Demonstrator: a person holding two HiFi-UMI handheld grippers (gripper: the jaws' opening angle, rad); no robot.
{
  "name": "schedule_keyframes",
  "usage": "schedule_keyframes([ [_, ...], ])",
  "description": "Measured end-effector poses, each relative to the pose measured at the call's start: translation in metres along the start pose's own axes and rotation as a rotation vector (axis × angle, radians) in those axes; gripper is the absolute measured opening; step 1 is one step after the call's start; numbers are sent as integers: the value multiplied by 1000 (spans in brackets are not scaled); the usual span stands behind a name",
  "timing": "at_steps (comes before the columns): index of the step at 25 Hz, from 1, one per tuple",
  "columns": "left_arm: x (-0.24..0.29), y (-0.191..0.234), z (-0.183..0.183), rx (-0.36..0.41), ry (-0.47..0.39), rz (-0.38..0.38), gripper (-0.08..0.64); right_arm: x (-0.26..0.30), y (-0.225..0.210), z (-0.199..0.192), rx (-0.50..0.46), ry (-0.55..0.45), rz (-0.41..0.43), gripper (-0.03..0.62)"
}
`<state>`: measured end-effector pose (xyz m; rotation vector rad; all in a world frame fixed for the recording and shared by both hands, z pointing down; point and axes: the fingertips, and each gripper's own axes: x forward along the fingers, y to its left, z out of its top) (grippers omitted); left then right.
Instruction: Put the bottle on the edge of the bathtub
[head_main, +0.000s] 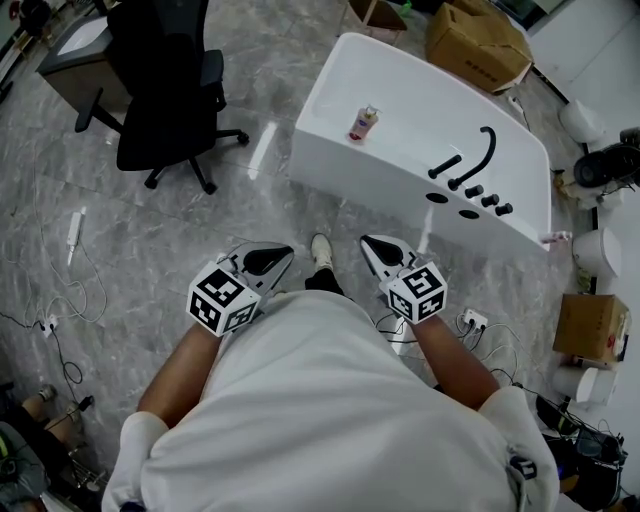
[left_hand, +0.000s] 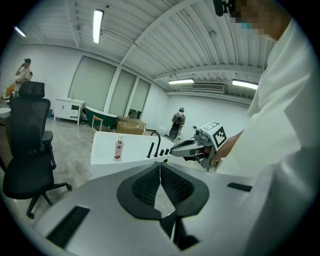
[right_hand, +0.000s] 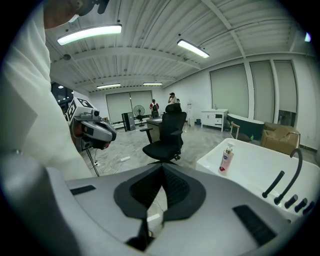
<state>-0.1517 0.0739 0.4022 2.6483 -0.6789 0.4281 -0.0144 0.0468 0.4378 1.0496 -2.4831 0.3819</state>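
Note:
A pink and white pump bottle (head_main: 363, 123) stands upright on the left end of the white bathtub's rim (head_main: 330, 95). It also shows as the bottle (left_hand: 119, 149) in the left gripper view and the bottle (right_hand: 226, 158) in the right gripper view. Both grippers are held close to the person's body, well short of the tub. My left gripper (head_main: 272, 260) is shut with nothing between its pads. My right gripper (head_main: 380, 250) is shut and empty too. Each gripper view shows the other gripper (left_hand: 192, 146) (right_hand: 95, 131) across from it.
A black faucet and knobs (head_main: 470, 170) sit on the tub's right deck. A black office chair (head_main: 165, 85) stands at the left. Cardboard boxes (head_main: 478, 40) lie behind the tub, another box (head_main: 590, 325) and cables (head_main: 60, 330) on the floor. People stand far off.

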Motion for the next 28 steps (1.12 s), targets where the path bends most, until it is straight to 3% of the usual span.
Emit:
schedule_keyframes([
  [28,9,13,2,-24,15,22,18,12,-21,2,11,11,11,8],
])
